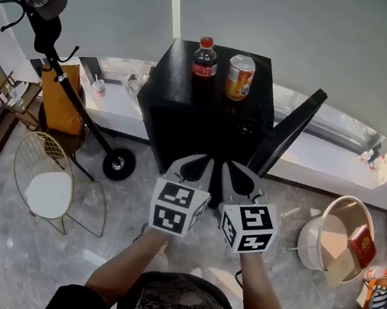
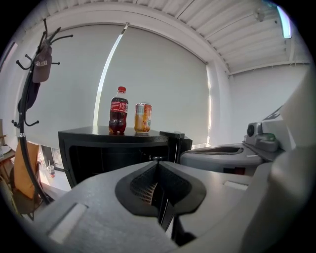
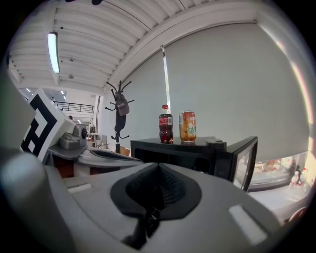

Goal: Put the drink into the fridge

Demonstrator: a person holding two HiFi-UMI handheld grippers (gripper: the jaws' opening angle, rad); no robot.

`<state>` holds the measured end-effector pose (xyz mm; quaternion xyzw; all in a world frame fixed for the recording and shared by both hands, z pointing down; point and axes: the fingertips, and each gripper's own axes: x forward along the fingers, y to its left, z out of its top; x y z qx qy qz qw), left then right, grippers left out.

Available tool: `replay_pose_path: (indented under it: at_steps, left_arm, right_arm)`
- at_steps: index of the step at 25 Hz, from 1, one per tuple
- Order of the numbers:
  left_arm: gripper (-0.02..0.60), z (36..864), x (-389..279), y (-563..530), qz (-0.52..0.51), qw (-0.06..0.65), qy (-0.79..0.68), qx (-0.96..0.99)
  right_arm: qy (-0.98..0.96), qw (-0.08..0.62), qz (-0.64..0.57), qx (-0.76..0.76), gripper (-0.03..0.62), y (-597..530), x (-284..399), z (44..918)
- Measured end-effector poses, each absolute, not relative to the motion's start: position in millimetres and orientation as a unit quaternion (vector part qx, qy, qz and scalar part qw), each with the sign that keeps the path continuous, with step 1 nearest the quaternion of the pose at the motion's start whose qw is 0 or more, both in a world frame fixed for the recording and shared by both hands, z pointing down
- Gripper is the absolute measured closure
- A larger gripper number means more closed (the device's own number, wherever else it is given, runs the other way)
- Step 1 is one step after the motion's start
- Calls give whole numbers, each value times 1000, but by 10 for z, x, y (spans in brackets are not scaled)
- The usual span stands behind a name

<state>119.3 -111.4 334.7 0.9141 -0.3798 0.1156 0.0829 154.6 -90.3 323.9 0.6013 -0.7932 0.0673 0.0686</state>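
A cola bottle (image 1: 205, 59) with a red cap and an orange drink can (image 1: 239, 77) stand side by side on top of a small black fridge (image 1: 179, 105). The fridge door (image 1: 292, 129) hangs open to the right. Both grippers are held side by side in front of the fridge, a short way back from it and below the drinks. My left gripper (image 1: 203, 160) is shut and empty. My right gripper (image 1: 229, 165) is shut and empty too. From the left gripper view the bottle (image 2: 118, 110) and can (image 2: 142, 118) show ahead and above; the right gripper view shows the bottle (image 3: 166, 124) and can (image 3: 187, 126) likewise.
A black coat stand (image 1: 56, 58) with a cap stands left of the fridge, its round base (image 1: 118, 164) near the fridge corner. A wire chair (image 1: 52, 187) is at the left. A round tub (image 1: 332, 236) with boxes sits at the right. A window ledge (image 1: 323, 152) runs behind.
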Motion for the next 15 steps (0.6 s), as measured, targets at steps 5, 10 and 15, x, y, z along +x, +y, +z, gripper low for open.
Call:
replay_pose_path:
  at_steps: [5, 10, 15]
  left_arm:
    - [574, 3253, 1176, -1443, 113, 76, -354, 925]
    - [574, 3123, 1132, -1706, 111, 68, -331, 935]
    - [574, 2956, 1081, -1951, 104, 60, -310, 943]
  right_arm:
    - [-774, 66, 65, 627, 592, -1201, 1536, 3154]
    - [-754, 61, 63, 651, 591, -1463, 1524, 3016]
    - [-736, 66, 56, 672, 582, -1700, 1509, 2872]
